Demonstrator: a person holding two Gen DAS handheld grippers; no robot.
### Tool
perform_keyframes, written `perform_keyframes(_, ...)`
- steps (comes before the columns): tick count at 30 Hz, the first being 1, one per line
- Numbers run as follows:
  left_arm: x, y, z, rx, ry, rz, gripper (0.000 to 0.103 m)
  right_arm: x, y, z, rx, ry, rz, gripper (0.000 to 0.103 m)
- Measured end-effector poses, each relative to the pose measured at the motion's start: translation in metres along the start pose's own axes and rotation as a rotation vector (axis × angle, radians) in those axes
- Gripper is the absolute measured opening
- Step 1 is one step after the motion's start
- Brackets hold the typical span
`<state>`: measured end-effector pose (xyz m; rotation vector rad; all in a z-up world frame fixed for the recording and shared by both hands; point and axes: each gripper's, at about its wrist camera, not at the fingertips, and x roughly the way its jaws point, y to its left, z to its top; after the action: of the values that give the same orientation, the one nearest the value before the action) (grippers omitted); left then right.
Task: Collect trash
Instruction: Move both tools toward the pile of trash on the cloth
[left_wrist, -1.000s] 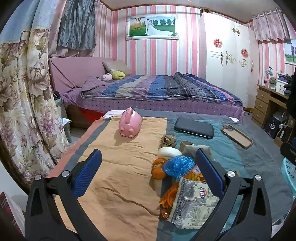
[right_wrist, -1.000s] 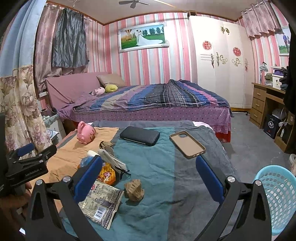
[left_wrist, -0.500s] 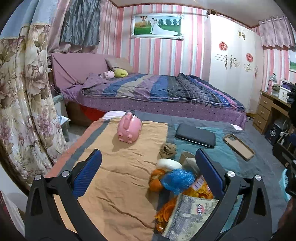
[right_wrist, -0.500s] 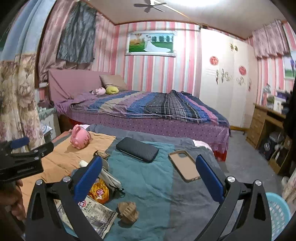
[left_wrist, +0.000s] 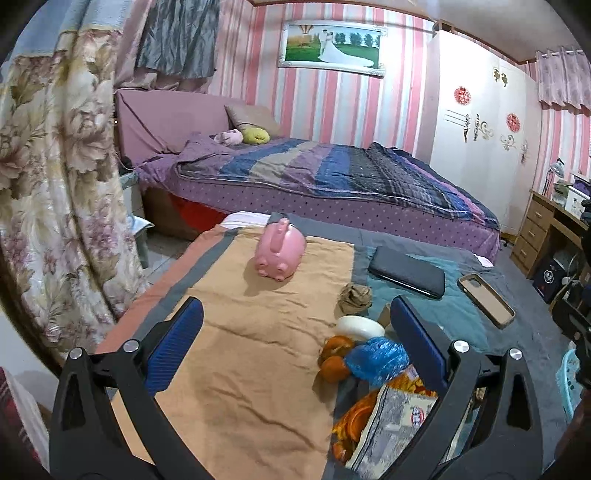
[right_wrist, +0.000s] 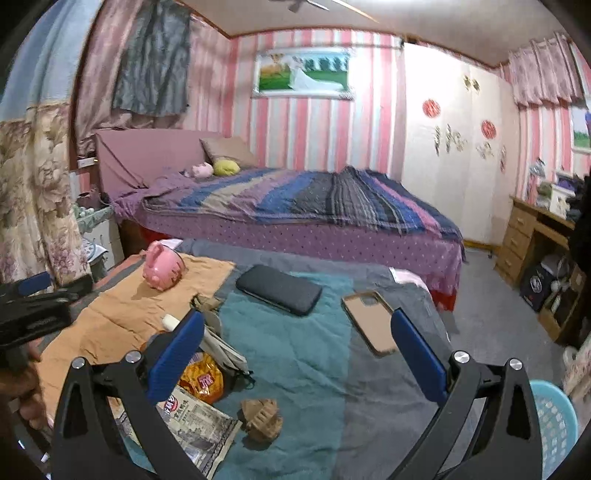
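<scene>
Both of my claws are released, with the blue pads standing wide apart and nothing between them. I hold my left gripper (left_wrist: 295, 339) above the orange part of the blanket (left_wrist: 236, 354), and the trash pile lies under its right finger. In this pile I see a blue plastic bag (left_wrist: 376, 360), crumpled, touching an orange peel (left_wrist: 334, 356) on its left side. Just behind them lies a white oval piece (left_wrist: 360, 325); I cannot tell what it is. An orange snack wrapper (right_wrist: 203, 380) and a printed grey packet (right_wrist: 199, 424) lie at the near edge of the pile. One brown crumpled paper (left_wrist: 355, 297) rests behind the pile, near the black case (left_wrist: 406, 271).

I hold my right gripper (right_wrist: 297, 352) above the teal part of the blanket, and one more brown crumpled piece (right_wrist: 261, 419) lies apart from the pile, just beside the printed packet. A phone case (right_wrist: 369, 321), lying with its inside up, is near the right finger. The pink piggy bank (right_wrist: 163, 266) stands on the orange cloth, well apart from the trash. A light blue basket (right_wrist: 554, 424) stands on the floor at the lower right, beside the bed I work on. My left gripper also shows at the left border of the right view.
</scene>
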<state>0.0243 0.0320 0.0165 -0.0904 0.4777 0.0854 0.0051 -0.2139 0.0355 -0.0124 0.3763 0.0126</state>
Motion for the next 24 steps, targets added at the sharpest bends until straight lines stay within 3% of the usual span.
perform_keyframes(6,-0.014,0.006,-0.003,0.035,0.024,0.026,0.098,-0.023,-0.008,0.002,0.025,-0.002,0.009,0.099)
perform_keyframes(14,-0.024,0.002,-0.006,-0.005,0.031,-0.017,0.098,-0.023,-0.015,-0.001,0.092,0.03,0.035,0.099)
perform_keyframes(18,-0.019,0.0,-0.02,-0.039,0.036,-0.04,0.098,-0.014,-0.006,-0.014,0.046,0.031,0.014,0.099)
perform_keyframes(21,-0.012,-0.001,-0.034,-0.001,0.044,-0.032,0.098,-0.01,-0.007,-0.035,0.029,0.026,0.026,0.099)
perform_keyframes(24,-0.007,-0.003,-0.042,0.062,0.063,-0.037,0.098,-0.003,-0.004,-0.047,-0.001,0.09,0.088,0.099)
